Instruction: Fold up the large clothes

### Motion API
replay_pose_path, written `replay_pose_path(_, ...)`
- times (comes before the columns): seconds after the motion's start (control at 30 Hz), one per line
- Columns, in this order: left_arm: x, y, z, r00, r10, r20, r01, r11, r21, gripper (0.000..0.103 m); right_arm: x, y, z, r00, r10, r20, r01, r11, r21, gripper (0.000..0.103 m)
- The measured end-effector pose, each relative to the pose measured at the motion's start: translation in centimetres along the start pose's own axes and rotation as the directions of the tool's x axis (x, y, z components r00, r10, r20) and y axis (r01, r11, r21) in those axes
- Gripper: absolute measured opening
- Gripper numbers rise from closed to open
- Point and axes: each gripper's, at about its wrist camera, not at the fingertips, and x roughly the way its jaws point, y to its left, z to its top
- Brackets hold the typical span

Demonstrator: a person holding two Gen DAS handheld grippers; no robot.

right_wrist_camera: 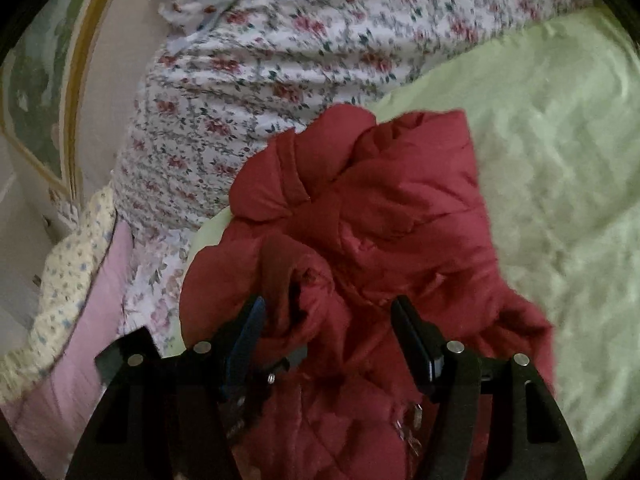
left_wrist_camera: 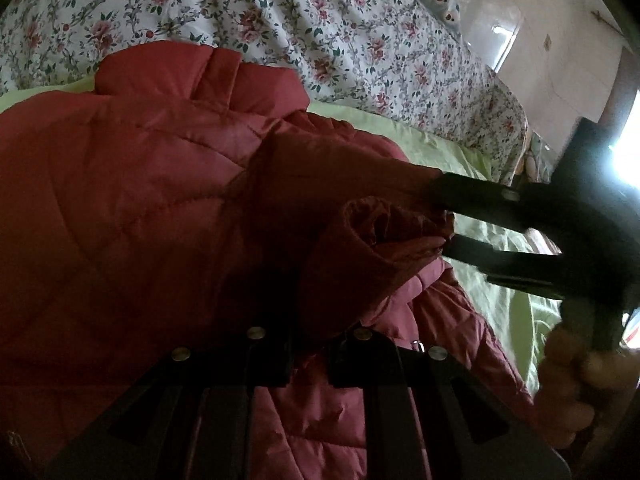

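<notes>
A red quilted puffer jacket (left_wrist_camera: 140, 200) lies bunched on a light green sheet (left_wrist_camera: 472, 160); it also fills the middle of the right wrist view (right_wrist_camera: 380, 232). My left gripper (left_wrist_camera: 308, 356) is low in its view, its fingers dark and buried in jacket fabric, with a narrow gap between them. My right gripper (left_wrist_camera: 446, 220) comes in from the right in the left wrist view, with the sleeve cuff (left_wrist_camera: 384, 228) bunched against its two fingers. In its own view the right gripper (right_wrist_camera: 328, 320) has its fingers wide apart, with the sleeve cuff (right_wrist_camera: 308, 284) between them.
A floral bedspread (left_wrist_camera: 280, 20) covers the bed behind the jacket, also in the right wrist view (right_wrist_camera: 280, 60). A pink and dotted pillow (right_wrist_camera: 80, 280) lies at the left. A bright window (left_wrist_camera: 628, 152) glares at the right. A hand (left_wrist_camera: 572, 376) holds the right gripper's handle.
</notes>
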Motion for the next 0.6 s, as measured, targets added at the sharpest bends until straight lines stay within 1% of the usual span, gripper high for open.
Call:
replay_pose_path(0.03, 0.1, -0.1, 0.0, 1.0, 0.007, -0.006, -0.007, 1.0, 0.007, 0.01, 0.9, -0.4, 0.2, 1.0, 0.01, -0.012, -0.01, 1.0, 0.027, 0.062)
replay_pose_path(0.07, 0.3, -0.2, -0.1, 1.0, 0.017, -0.016, -0.017, 1.0, 0.013, 0.015, 1.4, -0.6, 0.2, 1.0, 0.017, -0.017, -0.016, 0.999, 0.039, 0.043)
replay_pose_path(0.1, 0.4, -0.2, -0.3, 0.999, 0.022, -0.03, -0.021, 1.0, 0.014, 0.016, 1.9, -0.8, 0.2, 1.0, 0.022, -0.018, -0.021, 0.999, 0.048, 0.027)
replay_pose_path(0.13, 0.4, -0.2, -0.5, 0.999, 0.015, -0.04, -0.014, 1.0, 0.016, 0.022, 2.4, -1.0, 0.2, 1.0, 0.013, -0.025, -0.012, 0.999, 0.051, 0.011)
replay_pose_path(0.17, 0.0, -0.1, -0.7, 0.999, 0.001, -0.046, 0.0, 1.0, 0.017, 0.03, 2.5, -1.2, 0.2, 1.0, 0.005, -0.027, -0.003, 0.998, 0.057, 0.011)
replay_pose_path(0.23, -1.0, 0.2, -1.1, 0.998, -0.04, -0.053, 0.04, 0.999, 0.005, 0.04, 2.5, -1.5, 0.3, 1.0, -0.003, -0.015, 0.004, 0.998, 0.062, 0.01)
replay_pose_path(0.3, -2.3, 0.8, -1.6, 0.996, -0.071, -0.048, 0.071, 0.997, -0.01, 0.041, 2.1, -1.5, 0.3, 1.0, -0.02, 0.003, 0.02, 0.999, 0.043, 0.009)
replay_pose_path(0.33, -3.1, 1.1, -1.7, 0.997, -0.07, -0.043, 0.069, 0.998, -0.011, 0.041, 1.8, -1.5, 0.3, 1.0, -0.026, 0.011, 0.025, 0.999, 0.035, 0.009)
replay_pose_path(0.4, -4.6, 1.9, -1.7, 0.998, -0.054, -0.02, 0.053, 0.999, -0.01, 0.041, 1.4, -1.6, 0.6, 0.999, -0.036, 0.021, 0.036, 0.999, 0.026, 0.008)
replay_pose_path(0.47, -6.3, 3.1, -1.2, 0.999, -0.029, 0.019, 0.029, 0.999, -0.017, 0.041, 0.8, -1.7, 0.8, 0.997, -0.072, 0.037, 0.072, 0.997, -0.001, 0.008)
replay_pose_path(0.5, -7.3, 4.0, -0.6, 0.999, -0.001, 0.047, 0.002, 1.0, -0.023, 0.041, 0.8, -1.8, 1.0, 0.995, -0.087, 0.043, 0.087, 0.996, -0.01, 0.008)
replay_pose_path(0.57, -8.0, 5.4, 0.3, 0.997, 0.04, 0.071, -0.038, 0.999, -0.034, 0.041, 0.6, -2.0, 1.3, 0.992, -0.118, 0.052, 0.12, 0.992, -0.027, 0.008)
replay_pose_path(0.6, -8.3, 6.6, 1.1, 0.994, 0.075, 0.079, -0.071, 0.996, -0.049, 0.041, 0.7, -2.2, 1.4, 0.99, -0.128, 0.052, 0.129, 0.991, -0.033, 0.008)
